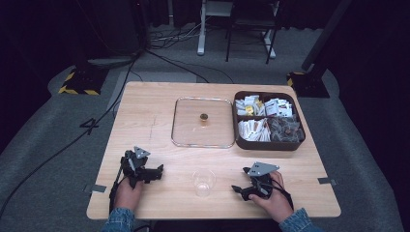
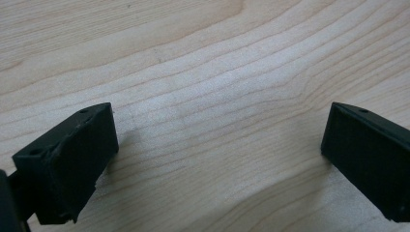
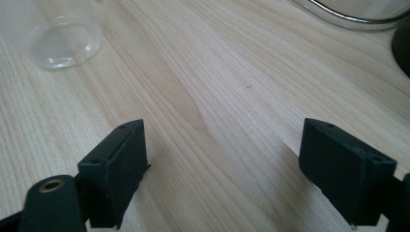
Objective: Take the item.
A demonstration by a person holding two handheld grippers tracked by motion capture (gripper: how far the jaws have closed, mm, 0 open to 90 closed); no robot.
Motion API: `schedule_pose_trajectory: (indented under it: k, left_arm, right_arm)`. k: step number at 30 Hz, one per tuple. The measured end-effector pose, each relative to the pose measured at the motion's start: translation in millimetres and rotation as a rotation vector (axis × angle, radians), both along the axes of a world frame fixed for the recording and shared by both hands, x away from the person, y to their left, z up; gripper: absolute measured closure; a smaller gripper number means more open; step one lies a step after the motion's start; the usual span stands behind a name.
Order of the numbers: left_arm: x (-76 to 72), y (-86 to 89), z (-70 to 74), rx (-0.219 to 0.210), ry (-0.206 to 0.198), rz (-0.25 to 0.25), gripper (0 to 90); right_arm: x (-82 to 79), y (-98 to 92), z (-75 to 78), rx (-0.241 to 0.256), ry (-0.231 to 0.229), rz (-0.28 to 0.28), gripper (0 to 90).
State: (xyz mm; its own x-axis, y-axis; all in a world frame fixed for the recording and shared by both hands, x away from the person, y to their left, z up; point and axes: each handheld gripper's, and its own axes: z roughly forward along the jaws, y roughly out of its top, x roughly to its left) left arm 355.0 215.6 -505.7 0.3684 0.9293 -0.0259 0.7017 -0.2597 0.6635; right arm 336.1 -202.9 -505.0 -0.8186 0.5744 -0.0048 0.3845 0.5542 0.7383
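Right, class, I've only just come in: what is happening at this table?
A person rests a left gripper and a right gripper on the wooden table, jaws open and empty. A clear plastic cup stands between them. Beyond lie a glass lid and an open brown box of sachets, untouched.

**Right claw view: jaws wide, nothing between**

Right claw point(image 3: 222, 169) low over bare wood table point(image 3: 232, 87), both black jaws spread apart, empty. Clear plastic cup point(image 3: 60, 41) top left, well clear of the jaws. Glass lid rim point(image 3: 353, 17) top right, dark edge beside it
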Motion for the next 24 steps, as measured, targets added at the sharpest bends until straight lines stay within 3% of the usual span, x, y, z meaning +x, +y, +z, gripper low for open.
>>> schedule_pose_trajectory:
  k: [13, 15, 24]
  left_arm:
    - [0.1, 0.1, 0.1, 0.001, 0.0, 0.0, 0.0]
    - [0.1, 0.1, 0.0, 0.0, 0.0, 0.0, 0.0]
    - [0.4, 0.2, 0.1, 0.002, 0.0, -0.001, 0.0]
  right_arm:
    - [-1.8, 1.2, 0.7, -0.003, 0.006, -0.002, 17.9]
    - [-4.4, 2.6, 4.6, -0.005, 0.032, 0.02, 25.2]
    - [-10.5, -1.5, 30.5, 0.03, 0.079, -0.028, 29.9]
